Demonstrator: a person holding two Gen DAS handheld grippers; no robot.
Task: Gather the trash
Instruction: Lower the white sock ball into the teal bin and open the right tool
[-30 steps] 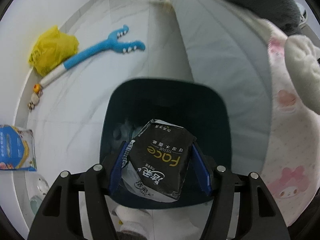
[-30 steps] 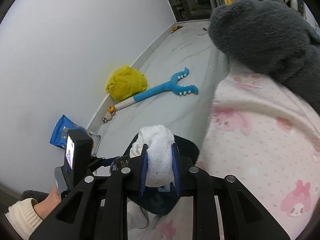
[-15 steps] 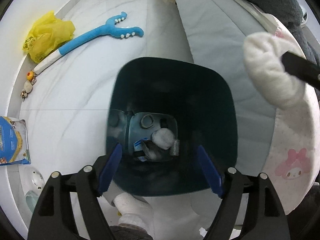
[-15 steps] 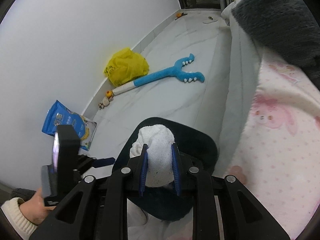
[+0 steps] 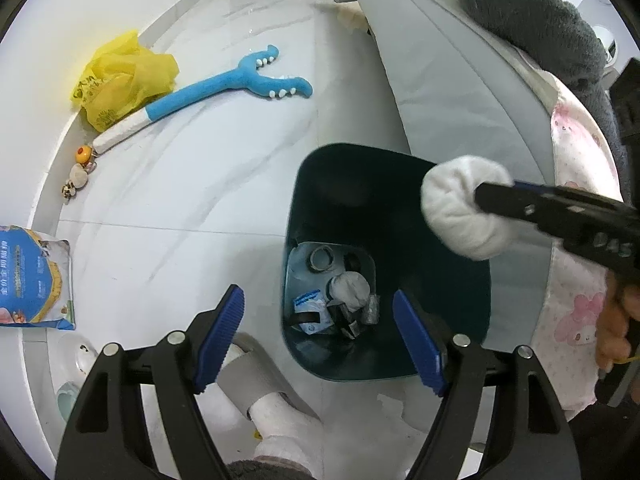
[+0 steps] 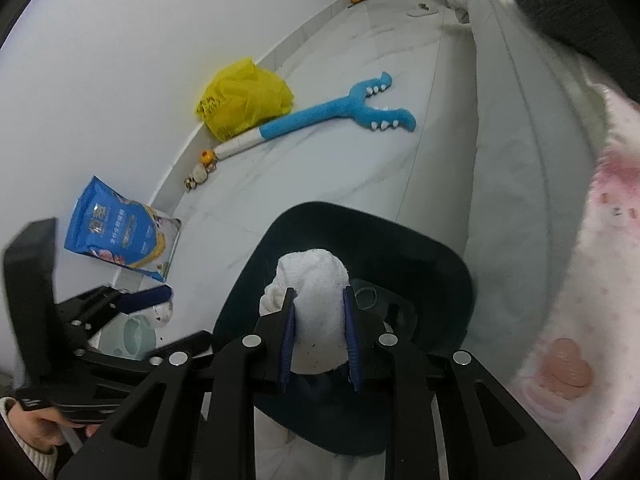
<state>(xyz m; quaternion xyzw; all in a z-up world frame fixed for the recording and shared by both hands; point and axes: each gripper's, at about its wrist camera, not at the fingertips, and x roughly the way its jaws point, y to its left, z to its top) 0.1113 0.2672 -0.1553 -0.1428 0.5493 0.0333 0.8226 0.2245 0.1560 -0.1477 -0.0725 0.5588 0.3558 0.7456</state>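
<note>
Where bin (image 5: 352, 184) deepens, trash (image 5: 340, 300) indistinct — right gripper (image 6: 319, 326) hides sock (image 6: 316, 280) base.

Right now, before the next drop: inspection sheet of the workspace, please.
Surface: pale marble-look tile floor, beside a bed with a grey sheet.
Job's things: dark teal plastic bin open, wrappers and a wad at its bottom; white crumpled cloth wad held above its opening.
Clutter: yellow plastic bag, blue plush forked toy, blue printed pouch, small trinkets by the wall.
Grippers: left gripper open, empty; right gripper shut on the wad.
Cables: nothing seen.
Surroundings: white wall, pink patterned blanket, dark grey fleece.
</note>
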